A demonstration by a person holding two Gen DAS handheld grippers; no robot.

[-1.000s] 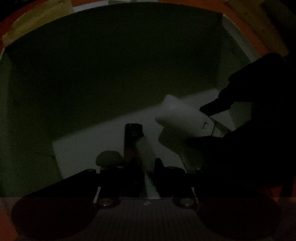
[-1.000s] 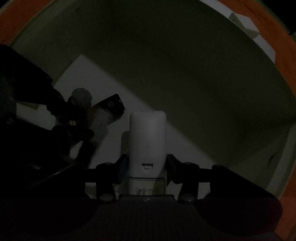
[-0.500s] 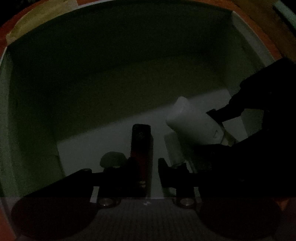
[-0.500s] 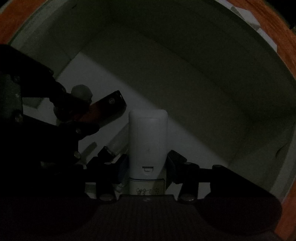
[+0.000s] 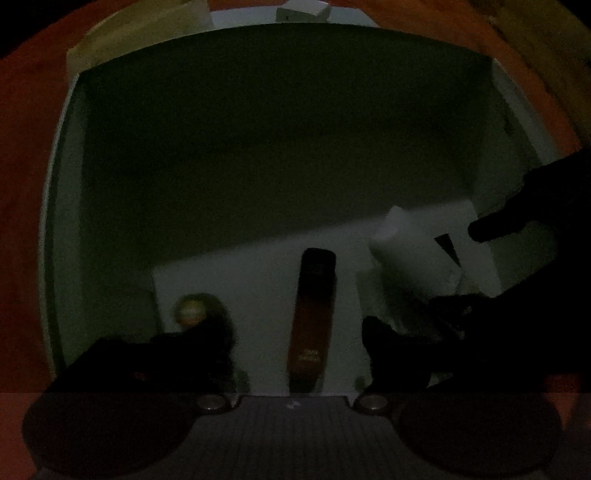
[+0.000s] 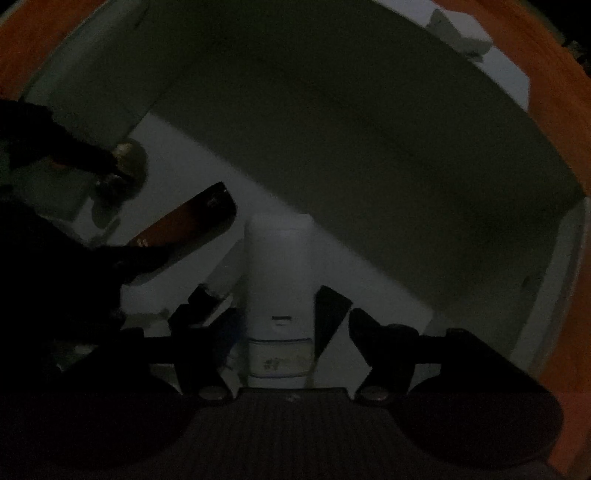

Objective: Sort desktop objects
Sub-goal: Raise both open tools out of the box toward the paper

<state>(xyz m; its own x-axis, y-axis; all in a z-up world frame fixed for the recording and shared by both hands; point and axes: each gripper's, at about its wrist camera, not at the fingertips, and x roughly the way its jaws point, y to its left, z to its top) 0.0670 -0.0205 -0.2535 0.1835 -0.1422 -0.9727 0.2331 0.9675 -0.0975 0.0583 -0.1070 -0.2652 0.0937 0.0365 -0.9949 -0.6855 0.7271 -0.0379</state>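
Both grippers reach down into a deep white box (image 5: 258, 147), which is dim inside. My left gripper (image 5: 299, 332) is open, its fingers spread wide of a dark slim device (image 5: 314, 306) that lies on the box floor between them. The device also shows in the right wrist view (image 6: 188, 221). My right gripper (image 6: 284, 314) is open, its fingers standing apart from a white remote control (image 6: 279, 266) lying between them. The remote shows in the left wrist view (image 5: 410, 254) at the right.
A small round object (image 5: 190, 310) lies on the box floor at the left, also in the right wrist view (image 6: 127, 158). The box walls (image 6: 369, 110) rise high all around. An orange surface (image 5: 26, 147) surrounds the box. A small white item (image 6: 458, 33) lies beyond the rim.
Both grippers have opened: the left let go of the dark device and the right let go of the white remote. Both objects now rest on the box floor.
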